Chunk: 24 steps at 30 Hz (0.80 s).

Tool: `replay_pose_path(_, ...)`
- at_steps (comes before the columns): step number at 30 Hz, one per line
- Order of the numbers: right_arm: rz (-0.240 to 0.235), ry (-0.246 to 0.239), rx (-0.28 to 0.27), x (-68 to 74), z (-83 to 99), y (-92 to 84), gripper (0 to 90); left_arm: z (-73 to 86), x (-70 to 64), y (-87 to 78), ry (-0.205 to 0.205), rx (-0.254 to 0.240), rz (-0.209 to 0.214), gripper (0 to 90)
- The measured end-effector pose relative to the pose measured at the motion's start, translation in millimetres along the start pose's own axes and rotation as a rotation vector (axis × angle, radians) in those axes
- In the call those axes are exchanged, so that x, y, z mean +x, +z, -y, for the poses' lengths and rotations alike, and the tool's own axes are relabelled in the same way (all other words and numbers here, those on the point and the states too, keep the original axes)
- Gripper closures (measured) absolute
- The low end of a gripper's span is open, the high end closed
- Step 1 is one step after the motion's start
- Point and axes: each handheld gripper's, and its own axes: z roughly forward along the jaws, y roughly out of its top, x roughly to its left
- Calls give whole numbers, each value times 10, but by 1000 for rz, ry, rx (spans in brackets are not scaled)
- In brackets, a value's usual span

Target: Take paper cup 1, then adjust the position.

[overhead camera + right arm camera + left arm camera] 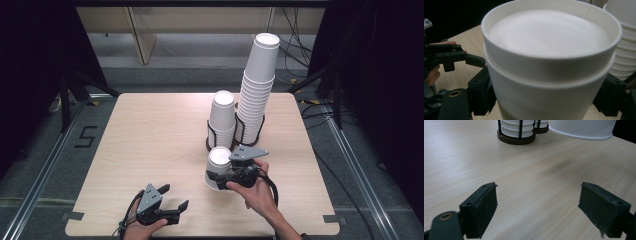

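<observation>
My right gripper is shut on a white paper cup held bottom-up, with a second cup nested over it; the pair hangs just above the table, in front of the cup holders. In the right gripper view the black jaws of this gripper press on both sides of the cup. My left gripper rests near the table's front edge, left of the cup. Its jaws stand apart with bare wood between them. The held cup's rim hangs at the top right of that view.
Two black wire holders stand mid-table at the back: a short stack of cups and a tall leaning stack. The wooden table is bare on its left half. Cables and dark stands lie beyond its edges.
</observation>
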Motion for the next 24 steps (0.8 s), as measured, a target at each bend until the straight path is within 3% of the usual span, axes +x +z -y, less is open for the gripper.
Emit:
replay_pose_path(1,3,-34,-4,-23,3,9,203,-1,0,0,-1,0,0,143)
replay_pose_path(6,1,-7,9,9,17,11,204,9,-10,-20,5,1,-4,143)
replay_pose_path(9,-27,-17,-17,57,-7,20,203,-1,0,-37,4,-23,1,142)
replay_pose_path(10,-15,-41,-16,68,-20,9,203,0,-8,-31,2,-33,9,142)
replay_pose_path(11,-15,-41,-16,68,-20,9,203,0,-8,-31,2,-33,9,142)
replay_pose_path(12,-32,-11,-14,123,-29,5,204,-11,-19,-26,14,-41,13,143)
replay_pose_path(13,-35,-42,-27,118,-35,19,203,-19,-32,-9,11,-53,17,142)
replay_pose_path(15,-53,-37,-27,145,-36,41,204,-27,-45,6,16,-53,21,142)
replay_pose_path(17,-48,-43,-18,168,-30,55,204,-35,-84,81,34,-79,56,143)
replay_pose_path(19,-58,-56,-18,187,-17,82,203,-44,-126,104,48,-82,62,142)
replay_pose_path(20,-72,-21,-10,219,-7,94,204,-45,-138,121,55,-94,75,142)
replay_pose_path(21,-69,-49,-11,220,-5,108,204,-49,-152,132,61,-101,82,142)
replay_pose_path(24,-73,-49,-13,273,7,133,204,-55,-174,140,71,-105,85,142)
